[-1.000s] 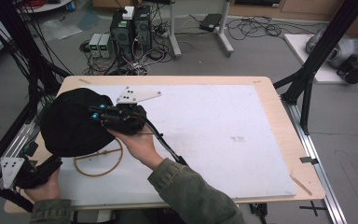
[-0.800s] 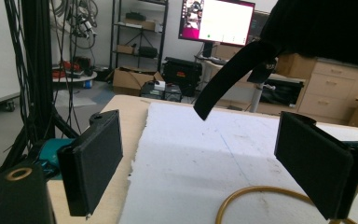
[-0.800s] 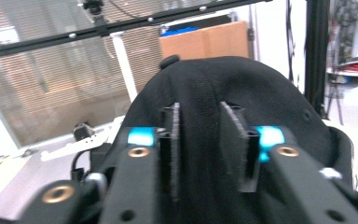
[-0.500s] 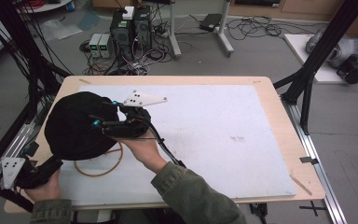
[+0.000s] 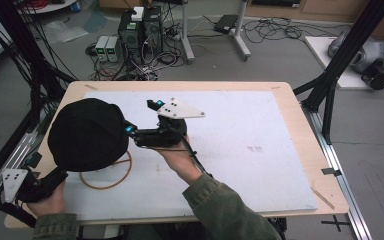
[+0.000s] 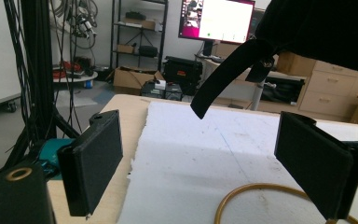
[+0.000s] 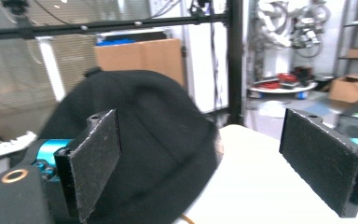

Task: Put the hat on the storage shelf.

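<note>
A black cap (image 5: 87,132) stands raised at the table's left, above a tan wire ring (image 5: 105,177). My right gripper (image 5: 129,131) points left at the cap's right side, just off it. In the right gripper view the cap (image 7: 149,140) lies beyond the right gripper (image 7: 205,158), whose jaws have just been opening and have nothing between them. My left gripper (image 5: 55,176) rests at the front left corner, below the cap. The left gripper (image 6: 200,168) stands open and empty, with the cap's strap (image 6: 223,79) hanging ahead and the ring (image 6: 261,196) low between its jaws.
A white sheet (image 5: 240,130) covers most of the wooden table (image 5: 300,115). Black frame posts (image 5: 330,85) stand at the table's sides. Computers and cables (image 5: 140,35) sit on the floor beyond the far edge.
My right gripper has let go of the cap, opened its jaws and drawn back to the right. The left gripper has stayed put.
</note>
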Available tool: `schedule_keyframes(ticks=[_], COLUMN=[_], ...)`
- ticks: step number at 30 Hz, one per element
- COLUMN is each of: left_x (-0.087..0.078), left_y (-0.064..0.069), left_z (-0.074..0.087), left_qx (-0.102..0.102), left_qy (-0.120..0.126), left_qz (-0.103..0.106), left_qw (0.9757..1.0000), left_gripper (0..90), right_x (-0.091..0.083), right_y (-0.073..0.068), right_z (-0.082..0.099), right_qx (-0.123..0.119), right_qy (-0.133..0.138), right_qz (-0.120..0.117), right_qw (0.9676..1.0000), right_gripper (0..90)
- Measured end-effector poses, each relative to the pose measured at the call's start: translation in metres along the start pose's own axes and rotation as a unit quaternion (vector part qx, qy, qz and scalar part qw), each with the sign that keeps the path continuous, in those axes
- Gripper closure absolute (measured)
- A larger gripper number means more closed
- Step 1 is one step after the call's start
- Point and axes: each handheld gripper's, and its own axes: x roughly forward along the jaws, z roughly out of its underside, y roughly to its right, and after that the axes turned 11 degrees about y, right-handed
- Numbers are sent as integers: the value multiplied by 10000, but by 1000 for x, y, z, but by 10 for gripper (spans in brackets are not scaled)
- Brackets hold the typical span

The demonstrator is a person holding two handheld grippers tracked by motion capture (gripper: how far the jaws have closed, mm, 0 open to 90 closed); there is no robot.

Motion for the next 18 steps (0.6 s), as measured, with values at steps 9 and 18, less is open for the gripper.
schedule_keyframes(ticks=[9,18], left_x=[0,-1], left_y=[1,2], left_z=[0,0], left_qx=[96,41], left_qy=[-17,8], left_qz=[22,-17], left_qw=[9999,10000], left_gripper=[164,159], right_x=[-60,-138], right_y=[30,63], right_z=[-6,-15], right_qx=[-685,-1113], right_qy=[-197,-223], right_qz=[965,1990], right_qw=[9928,9734], right_gripper=[115,109])
